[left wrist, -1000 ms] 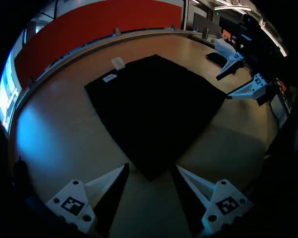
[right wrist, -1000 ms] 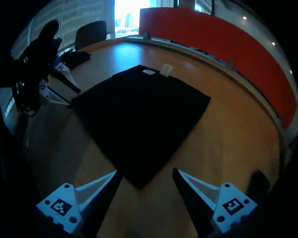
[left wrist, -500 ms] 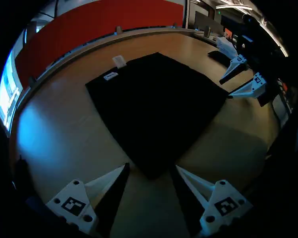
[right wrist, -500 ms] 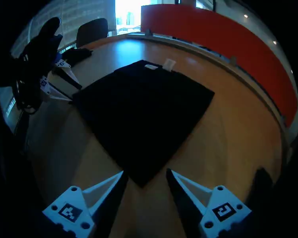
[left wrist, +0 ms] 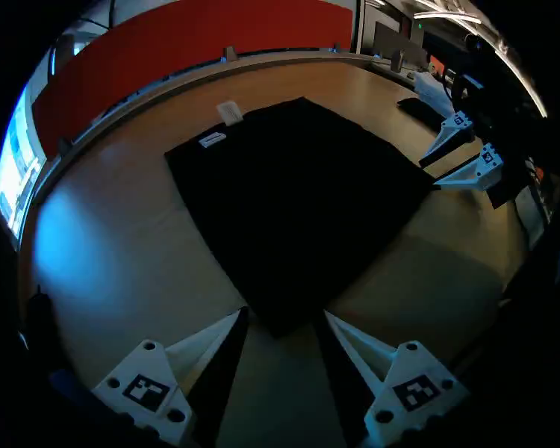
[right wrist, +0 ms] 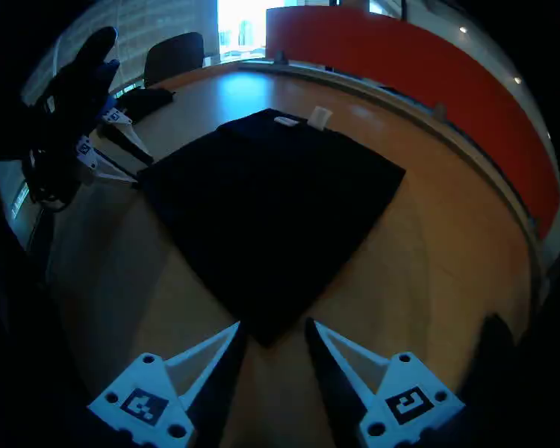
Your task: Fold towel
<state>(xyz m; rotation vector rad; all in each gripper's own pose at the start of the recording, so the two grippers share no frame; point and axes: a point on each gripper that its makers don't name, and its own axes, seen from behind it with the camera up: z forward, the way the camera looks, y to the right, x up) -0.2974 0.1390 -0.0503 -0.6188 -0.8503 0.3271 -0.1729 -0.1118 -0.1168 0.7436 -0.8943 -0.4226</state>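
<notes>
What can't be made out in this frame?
- Towel, both views: too dark to show folds or layers.
- Tags at its far corner, right gripper view: too small to read.
- Left gripper, right gripper view: body lost in shadow near the edge.
- Right gripper: whether its fingers touch the table is unclear.

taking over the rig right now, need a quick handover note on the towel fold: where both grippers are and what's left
Left gripper: open, one finger on each side of a near corner of the black towel, not clamped.
Right gripper: open, straddling the neighbouring corner, not clamped.
Towel: spread flat on the wooden table, with a white label near its far corner.
Done: both grippers are lined up on corners; no fold is visible yet.
Left: shut on both corners, lift them and carry them over to the far edge, then probably fold again.
</notes>
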